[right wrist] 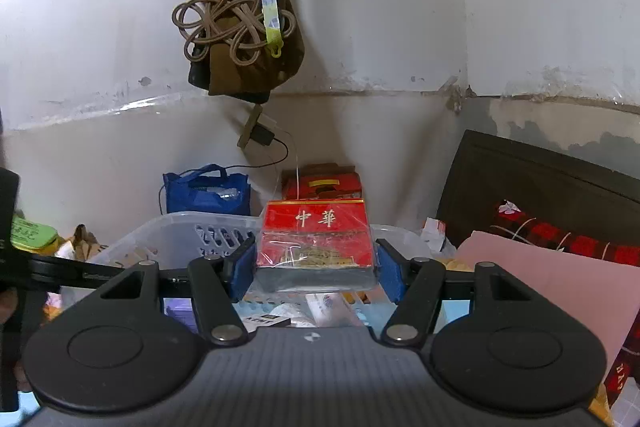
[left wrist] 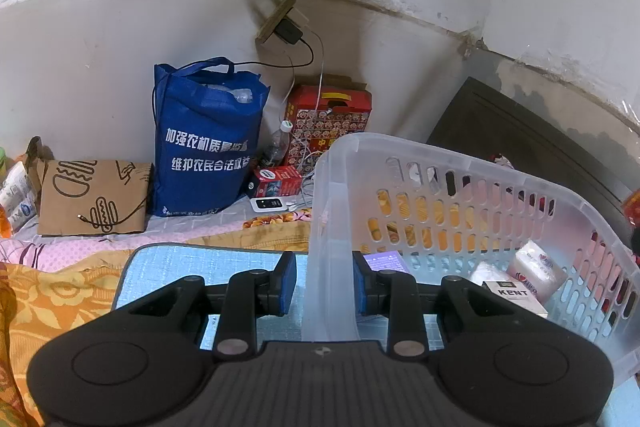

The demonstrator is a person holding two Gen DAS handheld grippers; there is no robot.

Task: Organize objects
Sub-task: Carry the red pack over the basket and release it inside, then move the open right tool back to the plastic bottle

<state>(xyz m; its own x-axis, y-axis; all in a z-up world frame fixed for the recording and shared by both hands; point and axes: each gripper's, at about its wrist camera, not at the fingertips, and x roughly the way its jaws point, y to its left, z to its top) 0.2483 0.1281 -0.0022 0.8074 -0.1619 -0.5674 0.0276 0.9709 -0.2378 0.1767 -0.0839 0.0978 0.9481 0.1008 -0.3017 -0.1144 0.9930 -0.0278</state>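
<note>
My left gripper (left wrist: 325, 281) is shut on the near corner wall of a translucent plastic basket (left wrist: 472, 171), which stands tilted on a light blue mat (left wrist: 192, 263). Inside the basket lie a white KENT pack (left wrist: 514, 294), a tissue packet (left wrist: 536, 269) and a purple box (left wrist: 386, 261). In the right wrist view my right gripper (right wrist: 316, 267) is shut on a red cigarette pack (right wrist: 316, 241) with gold characters, held in the air above the basket (right wrist: 180, 227). The pack's blue pads press on both of its sides.
A blue tote bag (left wrist: 206, 143), a red patterned box (left wrist: 328, 119), a brown paper bag (left wrist: 94, 197) and a bottle (left wrist: 276, 145) stand against the wall. A dark headboard (left wrist: 532, 139) is at the right. Bags and cords (right wrist: 240, 15) hang from the wall overhead.
</note>
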